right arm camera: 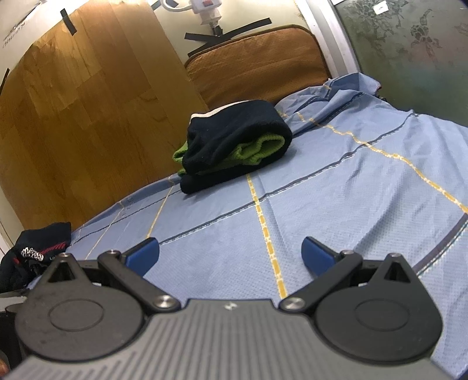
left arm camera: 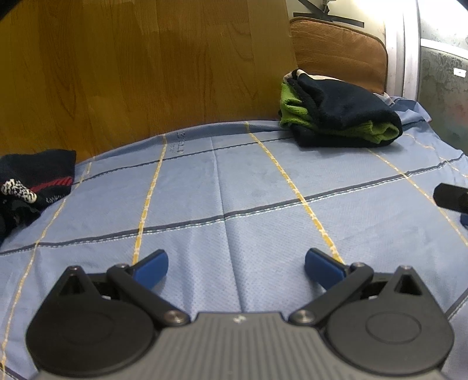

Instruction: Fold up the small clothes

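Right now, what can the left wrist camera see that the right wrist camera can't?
Only the left wrist view shows a black part poking in at its right edge; I cannot tell what it is. Only the right wrist view shows the white plug on the wall and the sheet's bunched far corner. Both show the folded dark and green pile, the unfolded dark clothes at the left, the brown cushion, the blue checked sheet, and an open, empty tool: left tool, right tool.
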The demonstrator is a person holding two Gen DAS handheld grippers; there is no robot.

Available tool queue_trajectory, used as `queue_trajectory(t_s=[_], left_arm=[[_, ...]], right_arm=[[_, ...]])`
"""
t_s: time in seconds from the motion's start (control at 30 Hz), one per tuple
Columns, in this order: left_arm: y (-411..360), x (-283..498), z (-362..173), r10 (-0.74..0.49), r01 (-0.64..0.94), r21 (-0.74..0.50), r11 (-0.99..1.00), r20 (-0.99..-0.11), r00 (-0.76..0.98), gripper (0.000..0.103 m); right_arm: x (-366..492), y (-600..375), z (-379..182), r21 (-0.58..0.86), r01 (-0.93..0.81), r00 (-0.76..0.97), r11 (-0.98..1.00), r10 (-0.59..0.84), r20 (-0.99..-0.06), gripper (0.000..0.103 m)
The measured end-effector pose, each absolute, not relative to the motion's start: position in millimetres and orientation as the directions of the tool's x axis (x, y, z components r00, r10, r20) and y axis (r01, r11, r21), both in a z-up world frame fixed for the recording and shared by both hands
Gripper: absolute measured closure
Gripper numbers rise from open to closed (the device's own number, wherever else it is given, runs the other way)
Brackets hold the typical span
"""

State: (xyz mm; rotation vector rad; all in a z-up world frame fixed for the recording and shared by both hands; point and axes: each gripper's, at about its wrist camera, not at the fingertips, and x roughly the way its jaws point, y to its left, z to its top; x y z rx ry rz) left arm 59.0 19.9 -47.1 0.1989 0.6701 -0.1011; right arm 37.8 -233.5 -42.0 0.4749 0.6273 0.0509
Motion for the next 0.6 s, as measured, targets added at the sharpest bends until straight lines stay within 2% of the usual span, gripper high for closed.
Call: queue_trajectory(t_s=[0.6], left_arm=[[21.9,57.9,-46.5,0.02,0.117,0.183,0.976,-0.61,0.792,0.0]], right_arm=[[32.0,-234.9,-39.7,0.458,0.105,0.829,0.883,0.177,-0.531,0.0]])
